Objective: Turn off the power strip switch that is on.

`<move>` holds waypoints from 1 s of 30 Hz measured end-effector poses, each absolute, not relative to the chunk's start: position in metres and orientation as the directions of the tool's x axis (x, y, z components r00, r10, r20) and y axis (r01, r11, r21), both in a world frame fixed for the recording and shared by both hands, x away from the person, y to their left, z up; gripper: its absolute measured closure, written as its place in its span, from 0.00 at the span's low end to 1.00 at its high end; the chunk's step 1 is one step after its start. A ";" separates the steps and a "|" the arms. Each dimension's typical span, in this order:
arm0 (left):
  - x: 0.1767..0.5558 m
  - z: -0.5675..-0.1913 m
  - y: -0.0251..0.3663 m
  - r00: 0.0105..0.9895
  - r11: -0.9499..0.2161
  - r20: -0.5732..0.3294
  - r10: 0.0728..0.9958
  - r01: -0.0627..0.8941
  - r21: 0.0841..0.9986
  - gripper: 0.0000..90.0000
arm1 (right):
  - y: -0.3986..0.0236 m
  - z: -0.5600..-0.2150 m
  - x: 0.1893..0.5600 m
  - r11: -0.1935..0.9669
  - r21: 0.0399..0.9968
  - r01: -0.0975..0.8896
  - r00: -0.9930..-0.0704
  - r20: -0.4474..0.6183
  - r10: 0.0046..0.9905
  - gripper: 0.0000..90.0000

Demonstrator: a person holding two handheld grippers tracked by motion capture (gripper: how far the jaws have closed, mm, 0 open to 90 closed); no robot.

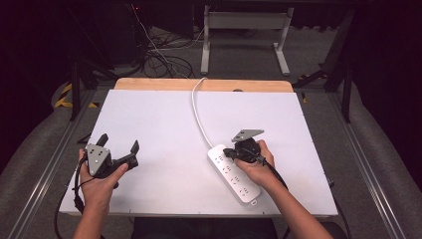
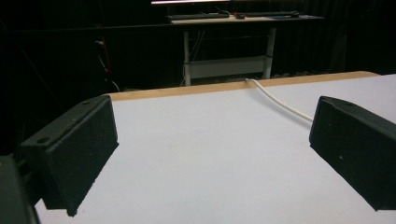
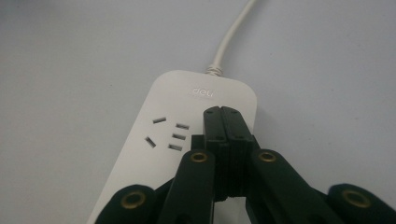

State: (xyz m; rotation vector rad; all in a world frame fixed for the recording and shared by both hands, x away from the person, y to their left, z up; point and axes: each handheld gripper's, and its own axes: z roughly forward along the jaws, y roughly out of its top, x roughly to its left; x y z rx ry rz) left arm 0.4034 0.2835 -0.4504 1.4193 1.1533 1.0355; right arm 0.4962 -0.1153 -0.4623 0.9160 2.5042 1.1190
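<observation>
White tabletop [image 1: 164, 124] under dark surroundings: from the high view, the left gripper [image 1: 118, 148] rests wide open, well apart from the power strip [image 1: 234, 173], which lies under the right gripper [image 1: 230, 152]. In the left gripper view, the cord [image 2: 280, 103] runs beyond the spread jaws. In the right gripper view, the jaws are pressed together, empty, over the strip's top by its sockets [image 3: 169, 133].

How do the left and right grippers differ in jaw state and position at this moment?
The left gripper has its jaws spread wide; the right gripper has its jaws pressed together. The left sits over bare white table; the right is at the power strip, near its cord end. Each is held in one hand.
</observation>
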 end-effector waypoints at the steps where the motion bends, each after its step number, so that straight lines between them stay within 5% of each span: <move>1: 0.403 -0.450 0.283 0.181 -0.053 0.028 0.983 0.133 0.990 0.02 | -0.115 -0.462 0.496 0.511 0.738 0.441 -0.772 0.021 0.635 1.00; 30: 0.404 -0.451 0.284 0.184 -0.046 0.021 0.983 0.135 0.990 0.02 | -0.117 -0.462 0.498 0.507 0.738 0.445 -0.777 0.037 0.629 1.00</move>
